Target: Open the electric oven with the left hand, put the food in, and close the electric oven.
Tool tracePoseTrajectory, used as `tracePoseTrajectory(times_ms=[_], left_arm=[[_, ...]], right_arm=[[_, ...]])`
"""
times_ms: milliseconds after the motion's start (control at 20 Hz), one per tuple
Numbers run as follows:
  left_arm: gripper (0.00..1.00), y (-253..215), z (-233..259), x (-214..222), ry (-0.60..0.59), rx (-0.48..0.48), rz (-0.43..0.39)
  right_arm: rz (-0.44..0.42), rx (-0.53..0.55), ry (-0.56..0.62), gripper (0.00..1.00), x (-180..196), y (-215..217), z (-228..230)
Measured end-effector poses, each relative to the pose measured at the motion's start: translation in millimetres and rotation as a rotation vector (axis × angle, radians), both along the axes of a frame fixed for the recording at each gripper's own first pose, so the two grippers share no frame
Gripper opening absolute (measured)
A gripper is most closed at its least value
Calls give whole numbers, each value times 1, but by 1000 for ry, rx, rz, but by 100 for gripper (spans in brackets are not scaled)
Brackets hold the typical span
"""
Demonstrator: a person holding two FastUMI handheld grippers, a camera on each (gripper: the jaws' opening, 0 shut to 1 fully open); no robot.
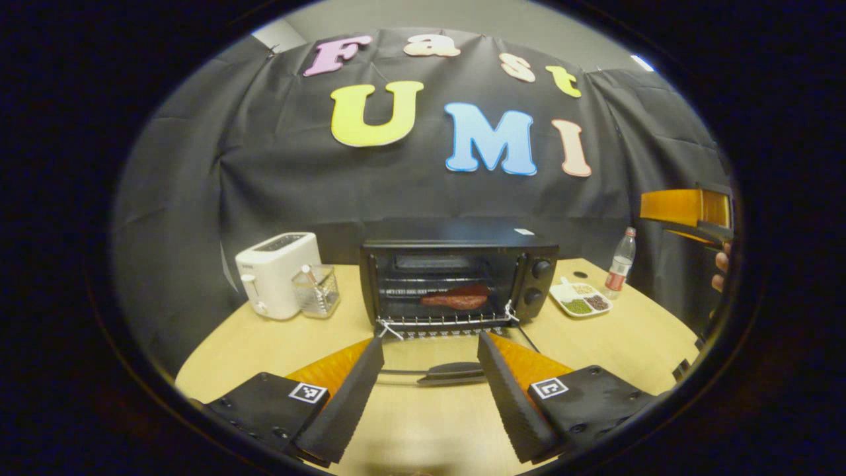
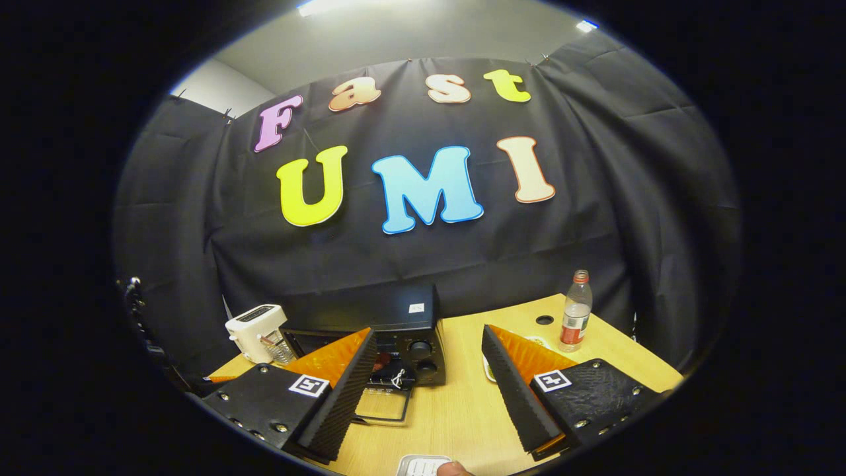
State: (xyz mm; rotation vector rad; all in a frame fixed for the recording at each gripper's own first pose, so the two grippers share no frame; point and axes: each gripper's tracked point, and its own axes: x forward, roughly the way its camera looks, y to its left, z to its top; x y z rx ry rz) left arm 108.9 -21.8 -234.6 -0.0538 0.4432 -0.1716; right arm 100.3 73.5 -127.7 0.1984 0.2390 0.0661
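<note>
Reddish-brown slab of meat (image 1: 457, 297) lies on the wire rack inside the black electric oven (image 1: 462, 251), mid-table; looks soft, light, prob. greasy, but it's already in, so no need to touch it. What's left, I judge: shut the glass oven door (image 1: 429, 360), which lies folded down flat toward the left gripper (image 1: 429, 390). Door is stiff, hinged, glass so don't slam; best hold is its dark bar handle (image 1: 453, 373) at the front edge, lifting up & back. Left gripper jaws wide apart, handle between the tips, nothing held. Right gripper (image 2: 426, 390) also spread, empty, held back w/ open tabletop under it. White toaster (image 1: 276, 272) & clear glass holder (image 1: 317, 289) sit left of oven, white snack tray (image 1: 581, 297) & plastic bottle (image 1: 621, 263) right; all clear of door swing.
</note>
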Motion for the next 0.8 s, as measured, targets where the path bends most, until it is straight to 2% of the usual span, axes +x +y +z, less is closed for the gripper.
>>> tracePoseTrajectory(times_ms=[100,200,250,350,400,500,600,650,700,750,800], left_arm=[[96,-12,-20,1,60,-19,-12],[100,-23,-42,0,119,-30,-31],[96,-28,-52,0,145,-31,-41],[100,-36,-71,1,192,-26,-56],[96,-40,-81,2,214,-24,-61],[96,-48,-97,2,257,-28,-69],[97,-54,-112,5,293,-30,-67],[100,-55,-119,7,307,-25,-59],[97,-53,-125,4,321,-20,-55],[100,-51,-130,6,330,-9,-48],[96,-49,-134,7,335,1,-44]], right_arm=[[-23,-12,-10,97,-6,-11,6],[-43,-36,-21,97,-11,-20,12],[-54,-57,-28,97,-12,-25,14],[-72,-104,-45,97,-16,-33,21],[-75,-127,-51,97,-17,-36,24],[-79,-161,-58,97,-21,-37,26],[-86,-172,-54,97,-23,-39,28],[-89,-168,-49,96,-25,-40,28],[-90,-160,-46,96,-26,-39,28],[-93,-151,-43,96,-26,-41,27],[-99,-144,-39,96,-26,-43,27]])
